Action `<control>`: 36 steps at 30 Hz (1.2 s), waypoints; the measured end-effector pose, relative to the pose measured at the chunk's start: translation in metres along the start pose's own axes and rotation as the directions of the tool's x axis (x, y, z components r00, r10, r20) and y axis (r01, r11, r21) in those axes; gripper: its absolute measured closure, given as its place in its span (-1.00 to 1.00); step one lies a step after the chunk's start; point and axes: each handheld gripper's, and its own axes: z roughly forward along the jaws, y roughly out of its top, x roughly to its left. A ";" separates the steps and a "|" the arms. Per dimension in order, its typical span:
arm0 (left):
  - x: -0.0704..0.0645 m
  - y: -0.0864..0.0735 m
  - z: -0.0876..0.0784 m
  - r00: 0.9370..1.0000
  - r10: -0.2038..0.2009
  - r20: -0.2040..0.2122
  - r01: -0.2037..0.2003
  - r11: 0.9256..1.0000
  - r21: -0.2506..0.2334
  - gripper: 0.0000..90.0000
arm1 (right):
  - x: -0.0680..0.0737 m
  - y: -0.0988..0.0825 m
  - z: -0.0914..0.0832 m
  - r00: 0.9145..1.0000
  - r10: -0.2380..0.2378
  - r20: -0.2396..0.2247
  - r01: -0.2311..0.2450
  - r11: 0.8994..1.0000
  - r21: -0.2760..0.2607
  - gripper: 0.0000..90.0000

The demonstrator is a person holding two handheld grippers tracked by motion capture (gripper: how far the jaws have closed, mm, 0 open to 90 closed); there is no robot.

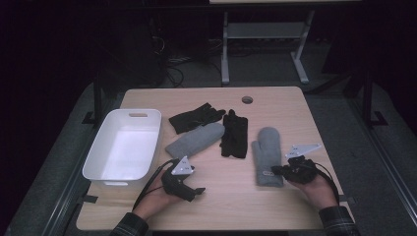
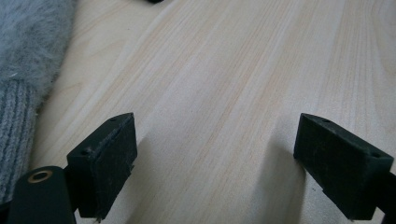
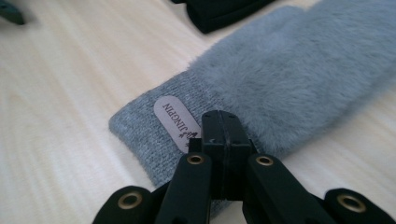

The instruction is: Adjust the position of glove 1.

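A wooden table [image 1: 275, 196] is seen from above, with a person's two forearms reaching in from the near edge, a gripper held in each hand. The right gripper [image 1: 276, 170] is held at the near right, its jaws pressed together with nothing seen between them, their tips over the ribbed cuff of a grey mitten [image 1: 268, 155]. That mitten is laid lengthwise at the right of the table, cuff nearest the person, and a small label [image 3: 175, 122] reading JINGPIN is sewn on the cuff just beside the jaw tips. The left gripper [image 1: 199, 191] is held at the near left, jaws set wide apart over bare wood. A second grey mitten [image 1: 194, 139] is laid aslant just beyond it, toward the middle. Two black gloves [image 1: 234, 133] are laid beyond and beside that mitten, one touching it. A white tub [image 1: 124, 147] is placed at the far left
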 end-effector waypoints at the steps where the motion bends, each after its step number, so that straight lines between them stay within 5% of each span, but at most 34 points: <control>1: 0.000 0.000 0.000 1.000 0.000 0.000 0.000 1.000 0.000 -0.73 | 0.003 -0.001 0.000 1.000 -0.005 -0.008 0.005 1.000 -0.002 1.00; 22: 0.001 0.001 0.001 1.000 0.001 -0.004 -0.001 1.000 0.003 -0.73 | 0.037 0.002 0.009 0.988 -0.078 -0.130 0.078 0.997 0.000 1.00; 36: 0.001 0.002 0.002 1.000 -0.002 -0.005 0.002 1.000 -0.002 -0.73 | 0.058 0.015 0.026 0.964 -0.147 -0.220 0.147 0.989 -0.016 1.00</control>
